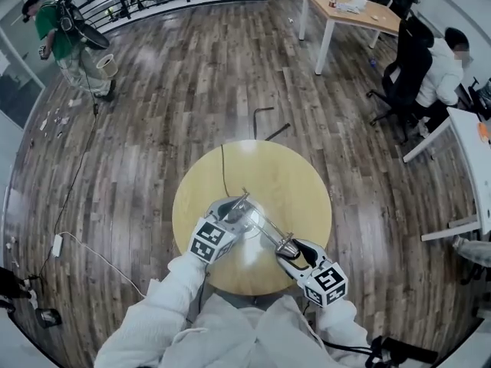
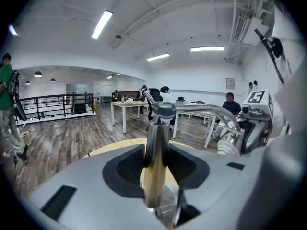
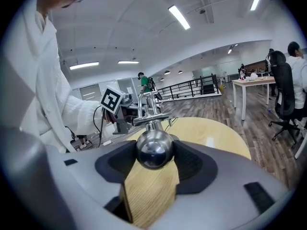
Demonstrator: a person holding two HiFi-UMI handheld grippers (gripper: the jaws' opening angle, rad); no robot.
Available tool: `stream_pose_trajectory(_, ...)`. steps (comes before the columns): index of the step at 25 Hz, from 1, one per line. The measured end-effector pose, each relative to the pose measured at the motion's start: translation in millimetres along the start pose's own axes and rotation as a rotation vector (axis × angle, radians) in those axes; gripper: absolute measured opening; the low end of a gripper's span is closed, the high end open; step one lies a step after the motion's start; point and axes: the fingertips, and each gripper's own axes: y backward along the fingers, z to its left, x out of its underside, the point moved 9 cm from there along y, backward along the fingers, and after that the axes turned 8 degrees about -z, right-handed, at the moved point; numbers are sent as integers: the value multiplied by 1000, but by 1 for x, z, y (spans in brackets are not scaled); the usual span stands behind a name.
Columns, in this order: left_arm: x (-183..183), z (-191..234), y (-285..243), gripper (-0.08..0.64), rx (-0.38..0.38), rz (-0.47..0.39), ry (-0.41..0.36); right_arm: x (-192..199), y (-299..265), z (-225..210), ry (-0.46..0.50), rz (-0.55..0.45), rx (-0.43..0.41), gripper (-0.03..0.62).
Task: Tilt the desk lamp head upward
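Progress looks early: the left gripper (image 1: pixel 232 213) clamps the lamp post (image 2: pixel 156 162) between its half-spread jaws, the right gripper (image 1: pixel 291 250) pinches the lamp head (image 3: pixel 153 149) between its own, and the upward tilt looks not yet done.

A chrome lamp (image 1: pixel 257 225) is seen standing on the round wooden table (image 1: pixel 299 167), toward its near edge. Its shiny post (image 2: pixel 156 162) is set upright near the table's middle. A thin curved arm (image 2: pixel 200 107) is carried from the post's top to the rounded, mirror-bright head (image 3: pixel 153 150), which is found low over the table's near right part.
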Motion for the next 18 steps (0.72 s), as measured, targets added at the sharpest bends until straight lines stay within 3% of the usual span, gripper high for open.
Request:
stream_pose_trajectory(7, 4, 0, 2, 138, 3, 10, -17, -29, 25, 12, 18, -47, 19, 261)
stream_pose_trajectory(18, 0, -8, 11, 138, 16, 22, -36, -111, 58, 45, 100, -105, 65, 261)
